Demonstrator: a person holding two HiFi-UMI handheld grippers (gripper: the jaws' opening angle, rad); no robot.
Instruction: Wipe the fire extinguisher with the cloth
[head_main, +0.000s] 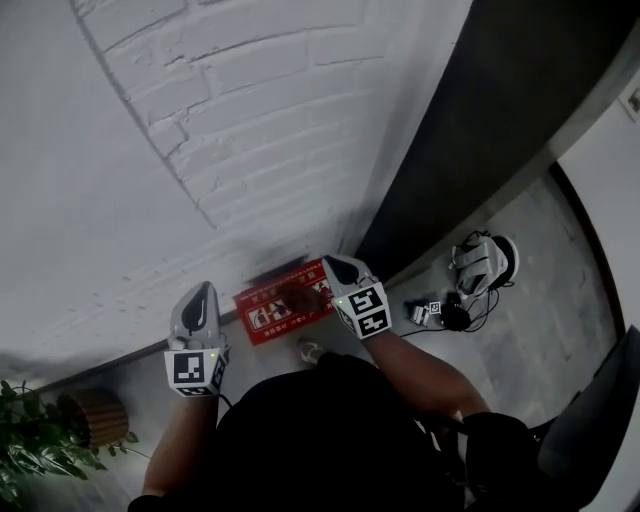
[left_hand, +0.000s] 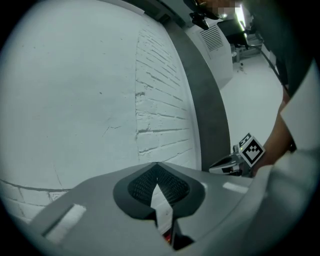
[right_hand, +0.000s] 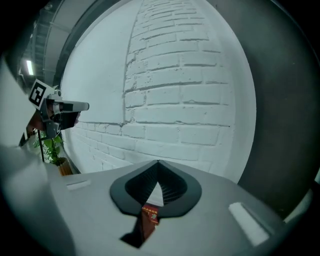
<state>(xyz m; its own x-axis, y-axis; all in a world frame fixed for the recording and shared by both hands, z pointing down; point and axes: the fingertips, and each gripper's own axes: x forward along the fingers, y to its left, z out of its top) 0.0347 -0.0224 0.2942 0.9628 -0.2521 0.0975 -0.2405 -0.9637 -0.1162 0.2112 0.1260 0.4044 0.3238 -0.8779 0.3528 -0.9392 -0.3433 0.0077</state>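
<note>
White brick wall (head_main: 250, 130) backs a red box (head_main: 272, 312) on the floor; left gripper (head_main: 205, 289) and right gripper (head_main: 331, 263) hover above it, fingers closed together, empty.

Red box (head_main: 266, 318) print unreadable — plant (head_main: 25, 455) cut by frame edge.

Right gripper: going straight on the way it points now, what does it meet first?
Most likely the white painted brick wall: the right gripper, jaws shut and empty, aims at it with nothing between. The red box at its foot sits lower.
</note>
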